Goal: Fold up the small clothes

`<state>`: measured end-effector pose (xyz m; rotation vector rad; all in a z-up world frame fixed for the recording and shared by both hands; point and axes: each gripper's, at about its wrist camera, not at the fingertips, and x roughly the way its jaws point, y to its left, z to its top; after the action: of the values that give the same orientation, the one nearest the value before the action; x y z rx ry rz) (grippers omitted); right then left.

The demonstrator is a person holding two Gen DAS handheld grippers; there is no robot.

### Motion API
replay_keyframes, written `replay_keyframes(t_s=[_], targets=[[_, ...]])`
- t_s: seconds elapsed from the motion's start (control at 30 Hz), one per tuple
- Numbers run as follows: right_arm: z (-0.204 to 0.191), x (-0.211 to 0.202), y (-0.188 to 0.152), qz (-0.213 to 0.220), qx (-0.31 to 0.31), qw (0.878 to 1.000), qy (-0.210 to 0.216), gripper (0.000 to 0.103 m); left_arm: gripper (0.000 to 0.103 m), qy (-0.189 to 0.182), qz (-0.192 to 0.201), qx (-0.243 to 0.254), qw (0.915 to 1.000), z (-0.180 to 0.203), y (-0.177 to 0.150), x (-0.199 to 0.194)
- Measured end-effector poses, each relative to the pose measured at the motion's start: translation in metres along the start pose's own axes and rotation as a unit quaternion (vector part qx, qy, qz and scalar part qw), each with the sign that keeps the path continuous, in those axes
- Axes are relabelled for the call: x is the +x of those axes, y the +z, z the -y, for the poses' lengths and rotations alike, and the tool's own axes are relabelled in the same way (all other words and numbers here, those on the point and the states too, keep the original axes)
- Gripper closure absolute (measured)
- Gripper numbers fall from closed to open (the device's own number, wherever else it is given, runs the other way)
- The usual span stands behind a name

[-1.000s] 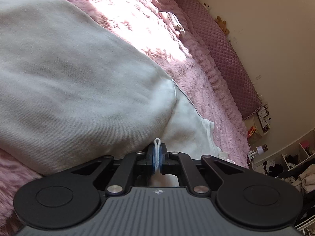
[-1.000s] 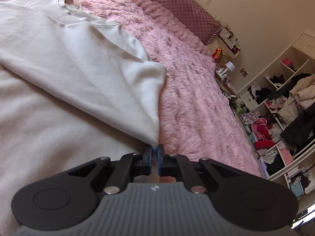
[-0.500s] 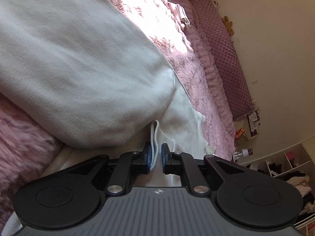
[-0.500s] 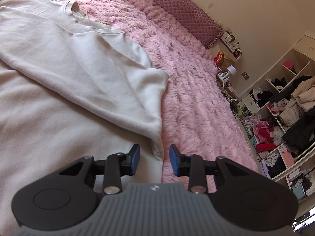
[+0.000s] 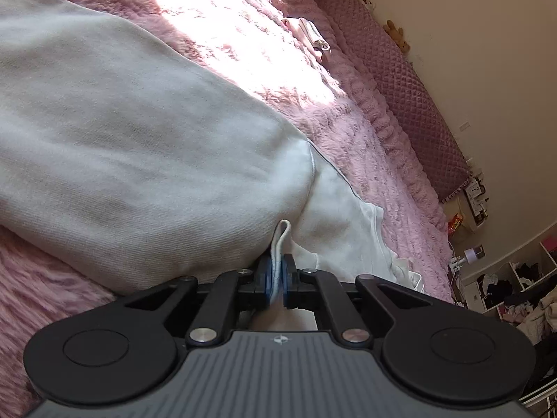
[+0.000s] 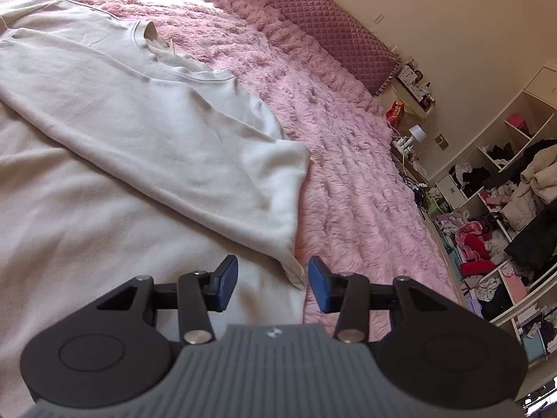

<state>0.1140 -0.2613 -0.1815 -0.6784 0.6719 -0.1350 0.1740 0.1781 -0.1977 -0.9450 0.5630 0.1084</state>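
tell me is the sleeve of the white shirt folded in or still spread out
Folded in. In the right wrist view the sleeve lies diagonally across the white shirt, its cuff at the shirt's edge beside the pink blanket.

A: Was the light even?
B: No. Sun blew out a patch of the blanket [image 5: 264, 45] in the left view; the shirt [image 5: 122, 160] below lay in shade.
A: And sharpness?
B: Fisheye bent the wall [image 6: 452, 17] and darkened the corners. The shelves [image 6: 504, 188] stayed fairly crisp, the nearest cloth soft
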Motion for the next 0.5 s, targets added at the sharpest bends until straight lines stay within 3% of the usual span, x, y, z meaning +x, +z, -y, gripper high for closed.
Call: replay_keyframes(t_s=[0.07,0.13,0.17,0.23,0.33,0.4,0.5], targets=[[-0.002,-0.011,0.007,0.008,0.012,1.000,0.010,0.060,0.096,-0.023,0.012,-0.011,0.9996,-0.001,0.001,-0.021],[-0.007,-0.028,0.017,0.028,0.036,0.998,0.037,0.059,0.073,-0.034,0.017,-0.017,0.9991,-0.006,0.002,-0.045],[-0.010,-0.035,0.021,0.039,0.044,0.997,0.050,0.058,0.067,-0.036,0.021,-0.017,0.9990,-0.010,0.003,-0.060],[-0.026,-0.057,0.038,0.072,0.050,0.992,0.089,0.056,0.046,-0.023,0.033,-0.015,0.9991,-0.023,0.005,-0.091],[-0.058,-0.081,0.062,0.110,0.036,0.984,0.138,0.047,0.043,0.003,0.064,-0.024,0.9976,-0.051,0.014,-0.140],[-0.083,-0.096,0.080,0.129,0.026,0.977,0.169,0.047,0.043,0.027,0.096,-0.045,0.9940,-0.074,0.021,-0.171],[-0.118,-0.116,0.103,0.149,0.008,0.968,0.201,0.047,0.043,0.056,0.155,-0.104,0.9808,-0.116,0.033,-0.211]])
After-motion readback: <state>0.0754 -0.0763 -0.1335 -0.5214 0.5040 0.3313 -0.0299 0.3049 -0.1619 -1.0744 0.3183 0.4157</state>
